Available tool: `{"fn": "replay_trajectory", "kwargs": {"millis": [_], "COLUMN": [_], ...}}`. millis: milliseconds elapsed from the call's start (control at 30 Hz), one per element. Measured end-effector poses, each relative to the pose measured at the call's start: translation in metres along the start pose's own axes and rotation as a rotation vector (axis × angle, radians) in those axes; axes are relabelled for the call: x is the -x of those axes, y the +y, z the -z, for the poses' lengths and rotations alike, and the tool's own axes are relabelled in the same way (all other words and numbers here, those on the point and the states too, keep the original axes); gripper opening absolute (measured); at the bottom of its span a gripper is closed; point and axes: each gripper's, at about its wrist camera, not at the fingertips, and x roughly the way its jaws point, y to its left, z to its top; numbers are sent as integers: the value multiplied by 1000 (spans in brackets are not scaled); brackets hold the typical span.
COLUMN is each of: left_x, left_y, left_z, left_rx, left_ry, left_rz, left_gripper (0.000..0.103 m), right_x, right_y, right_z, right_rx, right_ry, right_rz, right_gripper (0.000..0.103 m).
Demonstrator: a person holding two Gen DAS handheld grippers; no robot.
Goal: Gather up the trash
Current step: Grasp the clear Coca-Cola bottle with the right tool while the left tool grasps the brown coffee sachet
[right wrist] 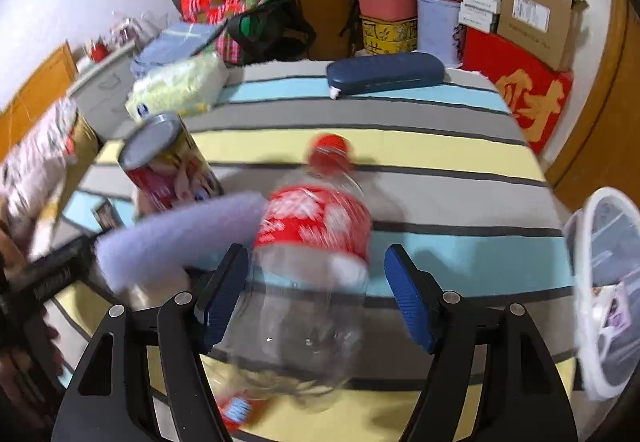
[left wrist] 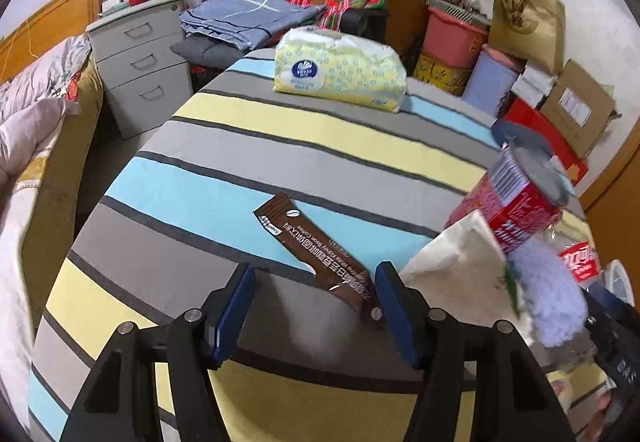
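From my left wrist view, a bed with a rumpled quilt (left wrist: 32, 113) fills the left edge, a grey drawer unit (left wrist: 144, 61) stands upper left, and the table's striped cloth (left wrist: 248, 129) in grey, yellow and blue spreads across the middle. A yellow tissue pack (left wrist: 340, 69) marked "Vinda" sits top centre. My left gripper (left wrist: 316, 306) stands partly open with nothing pinched; a brown coffee sachet (left wrist: 316, 254), printed "White Kidney Bean Coffee", lies flat just ahead, its near end beside my right-side pad. At right a red can (left wrist: 516, 197) tilts in a blur. In the right wrist view, my right gripper (right wrist: 316, 298) has jaws spread wide around a clear plastic bottle (right wrist: 316, 242) with red label and cap, apparently loose between them though blur hides it. A navy case (right wrist: 384, 73) lies above, a white mesh bin (right wrist: 608, 282) at far right.
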Motion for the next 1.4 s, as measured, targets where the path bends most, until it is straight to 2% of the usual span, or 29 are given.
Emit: {"fn": "replay_trajectory", "kwargs": {"millis": [200, 367, 533, 700, 933, 1000, 1033, 1100, 1167, 1200, 1233, 1400], "left_x": [-3, 1, 3, -10, -16, -17, -17, -16, -15, -14, -14, -10], "left_y": [1, 12, 16, 11, 12, 11, 11, 13, 14, 14, 14, 9], "left_z": [1, 4, 3, -6, -13, -14, -14, -14, -15, -14, -14, -10], "left_rx": [-17, 1, 19, 31, 55, 31, 29, 35, 30, 32, 34, 11], "left_ry": [-2, -5, -12, -10, -36, -35, -37, -39, -36, -36, -35, -36], "left_rz": [-27, -56, -70, -98, -88, -121, -130, -128, -121, -107, -94, -91], "left_gripper": [62, 62, 62, 62, 62, 54, 44, 40, 27, 24, 21, 20], "right_x": [2, 1, 1, -4, -5, -5, -7, -8, -8, -7, -6, -6], "right_y": [-9, -11, -7, -7, -6, -7, -8, -10, -11, -12, -12, -15], "right_z": [4, 3, 1, -3, -3, -3, -2, -2, -2, -1, -1, 0], "right_rx": [40, 40, 72, 70, 85, 81, 74, 61, 49, 47, 44, 26], "right_ry": [-23, -24, -37, -43, -47, -49, -40, -36, -35, -43, -50, -59], "right_rz": [62, 50, 73, 65, 58, 52, 50, 40, 31, 30, 31, 8], "right_gripper": [72, 72, 72, 72, 72, 72, 72, 72, 71, 70, 69, 65]}}
